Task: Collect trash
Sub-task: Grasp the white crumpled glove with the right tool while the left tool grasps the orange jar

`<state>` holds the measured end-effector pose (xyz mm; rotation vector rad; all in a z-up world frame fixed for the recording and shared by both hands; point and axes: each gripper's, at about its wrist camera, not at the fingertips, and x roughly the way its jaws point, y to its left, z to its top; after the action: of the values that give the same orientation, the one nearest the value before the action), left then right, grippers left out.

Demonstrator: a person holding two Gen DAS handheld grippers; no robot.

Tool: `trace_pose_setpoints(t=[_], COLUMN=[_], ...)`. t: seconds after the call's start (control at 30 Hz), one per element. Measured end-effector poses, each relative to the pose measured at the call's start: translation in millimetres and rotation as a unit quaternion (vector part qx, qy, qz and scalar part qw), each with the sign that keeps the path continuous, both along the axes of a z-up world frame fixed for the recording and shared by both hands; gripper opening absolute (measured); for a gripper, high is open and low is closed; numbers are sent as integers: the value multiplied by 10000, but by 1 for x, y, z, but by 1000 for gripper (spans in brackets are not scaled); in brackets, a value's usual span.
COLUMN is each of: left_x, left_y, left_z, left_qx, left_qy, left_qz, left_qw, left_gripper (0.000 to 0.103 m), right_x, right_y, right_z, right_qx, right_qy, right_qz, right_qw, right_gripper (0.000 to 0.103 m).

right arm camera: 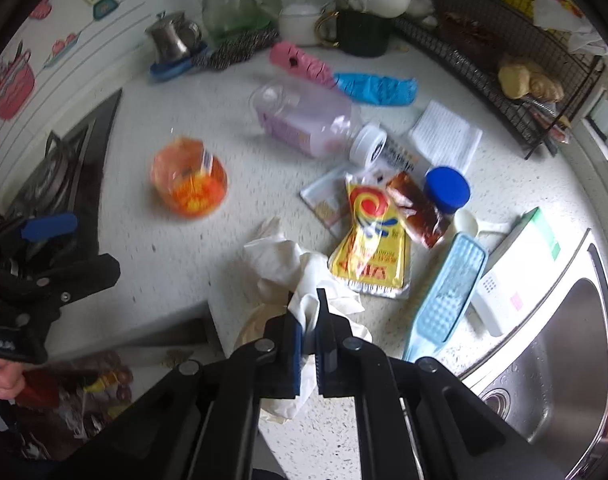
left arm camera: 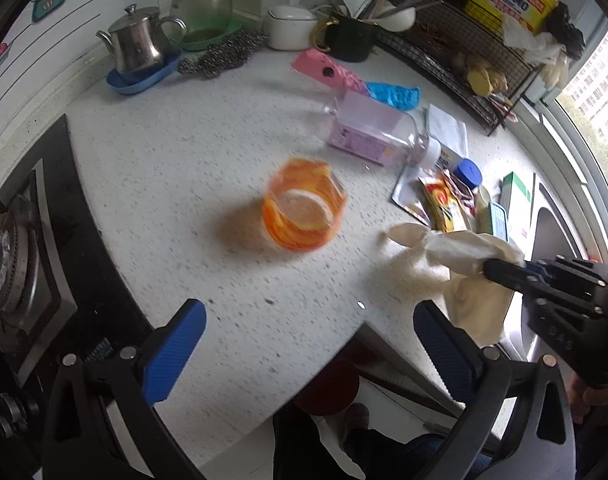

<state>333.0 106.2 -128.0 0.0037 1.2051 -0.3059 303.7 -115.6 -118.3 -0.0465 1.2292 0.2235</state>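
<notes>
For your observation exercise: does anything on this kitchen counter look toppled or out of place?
Yes. The clear bottle with the white cap lies on its side, and crumpled wrappers litter the counter near the sink.

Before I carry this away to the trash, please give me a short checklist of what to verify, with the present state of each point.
1. Right gripper shut on the white tissue wad: ok.
2. Wad lifted clear of the counter: cannot tell.
3. Left gripper open and free: ok.
4. Orange cup standing apart from both grippers: ok.
5. Yellow sachet not caught with the wad: cannot tell, they overlap.
</notes>
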Motion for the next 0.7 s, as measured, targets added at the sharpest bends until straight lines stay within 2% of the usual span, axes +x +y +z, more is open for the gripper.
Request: trace_pose_setpoints(t=[0.03,0.17,0.37,0.5,0.7], left_x=[6,31,69,85,94], left_y=[3,5,-6,-17,-28], left_z=[0,-7,-30,-45,-64], left_qx=[0,72,216,435,455], left_qy=[-13,13,140,165,292], left_qz=[-11,-211,-631,-937,-1228], left_qw=[10000,9997,9977,9945,9910], left_gripper=[103,103,103,103,103], right_x=[4,15,33,37,45], right_y=[0,2,12,23,24], right_z=[3,10,-9,-12,-24], right_qx=[117,79,270,292,353], right_qy=[38,-41,194,206,238], right_qz=[257,-178,-619,-867,-1112], right_qw=[9996,9998,9975,9956,9929], right_gripper=[5,5,5,5,5])
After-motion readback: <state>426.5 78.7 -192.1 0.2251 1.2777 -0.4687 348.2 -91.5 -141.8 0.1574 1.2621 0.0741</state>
